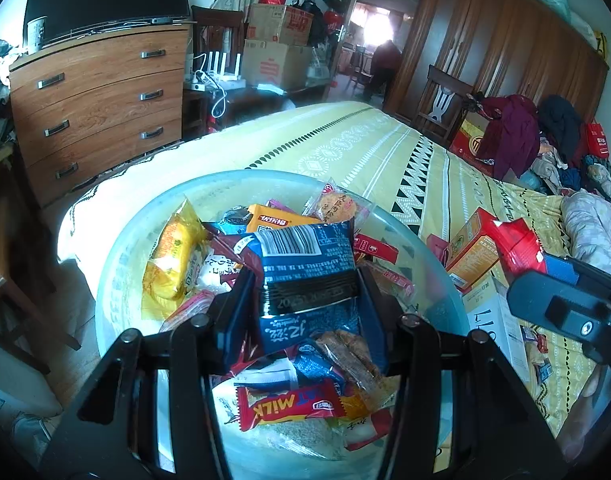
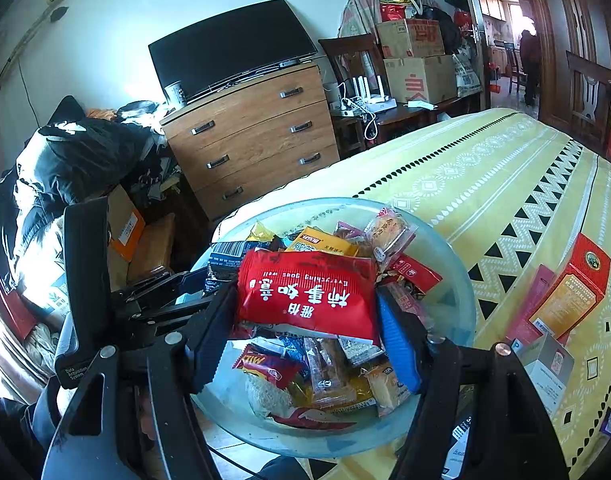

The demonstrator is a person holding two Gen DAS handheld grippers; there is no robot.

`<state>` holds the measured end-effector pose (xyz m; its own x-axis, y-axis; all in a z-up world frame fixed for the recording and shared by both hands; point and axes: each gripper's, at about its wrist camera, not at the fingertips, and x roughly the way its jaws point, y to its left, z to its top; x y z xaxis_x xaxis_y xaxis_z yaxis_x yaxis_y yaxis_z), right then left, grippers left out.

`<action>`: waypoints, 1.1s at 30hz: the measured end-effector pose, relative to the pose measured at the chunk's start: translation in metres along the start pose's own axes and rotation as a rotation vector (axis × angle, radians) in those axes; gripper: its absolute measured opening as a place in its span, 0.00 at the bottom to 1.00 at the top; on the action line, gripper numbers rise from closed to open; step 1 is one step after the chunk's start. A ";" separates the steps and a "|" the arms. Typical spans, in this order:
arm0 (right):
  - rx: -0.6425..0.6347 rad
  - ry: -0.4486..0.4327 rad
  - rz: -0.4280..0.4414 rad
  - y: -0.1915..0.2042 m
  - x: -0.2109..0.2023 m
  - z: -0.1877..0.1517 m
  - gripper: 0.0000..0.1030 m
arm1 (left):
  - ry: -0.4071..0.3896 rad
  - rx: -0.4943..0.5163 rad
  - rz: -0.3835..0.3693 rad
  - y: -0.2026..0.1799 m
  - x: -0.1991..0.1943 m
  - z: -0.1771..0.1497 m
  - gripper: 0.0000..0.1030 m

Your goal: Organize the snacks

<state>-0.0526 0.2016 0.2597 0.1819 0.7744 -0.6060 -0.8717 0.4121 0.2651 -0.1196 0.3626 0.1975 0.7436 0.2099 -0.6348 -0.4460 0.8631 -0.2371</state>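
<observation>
A clear glass bowl (image 1: 117,264) full of wrapped snacks sits at the bed's near edge. My left gripper (image 1: 305,280) is shut on a blue snack packet (image 1: 305,256), held just above the pile in the bowl. In the right wrist view my right gripper (image 2: 307,300) is shut on a red snack packet (image 2: 305,292) with white lettering, held over the same bowl (image 2: 445,248). The two grippers hang side by side; the right one's body (image 1: 565,304) shows at the right of the left wrist view with the red packet (image 1: 517,244).
Orange-red boxes (image 2: 565,292) and a white carton (image 1: 493,312) lie on the yellow patterned bedspread (image 1: 365,148) right of the bowl. A wooden dresser (image 1: 97,104) with a TV stands beyond the bed's left side. Clothes (image 1: 545,136) are heaped at the far right. A person stands in the far doorway (image 1: 385,68).
</observation>
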 end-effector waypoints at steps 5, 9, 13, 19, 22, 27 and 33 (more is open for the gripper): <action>0.000 0.003 -0.001 0.001 0.002 -0.002 0.71 | 0.001 0.000 -0.001 0.000 0.000 0.000 0.49; 0.001 0.004 0.000 0.001 0.002 -0.002 0.71 | 0.002 0.000 -0.001 0.000 0.001 0.000 0.49; 0.002 0.006 0.001 0.002 0.003 -0.003 0.71 | 0.002 0.000 -0.001 0.000 0.001 0.000 0.49; 0.004 0.013 0.003 0.003 0.005 -0.007 0.71 | 0.002 -0.001 -0.001 0.000 0.001 0.000 0.49; 0.005 0.013 0.003 0.003 0.005 -0.007 0.71 | 0.004 0.001 -0.002 0.000 0.002 -0.001 0.49; 0.005 0.015 0.005 0.003 0.005 -0.008 0.71 | 0.012 0.003 -0.004 0.000 0.005 -0.004 0.49; 0.015 0.021 0.004 0.004 0.007 -0.009 0.72 | 0.014 0.001 -0.003 0.000 0.005 -0.004 0.49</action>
<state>-0.0584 0.2039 0.2501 0.1680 0.7658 -0.6207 -0.8654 0.4161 0.2791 -0.1178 0.3624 0.1912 0.7377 0.2009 -0.6446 -0.4434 0.8641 -0.2382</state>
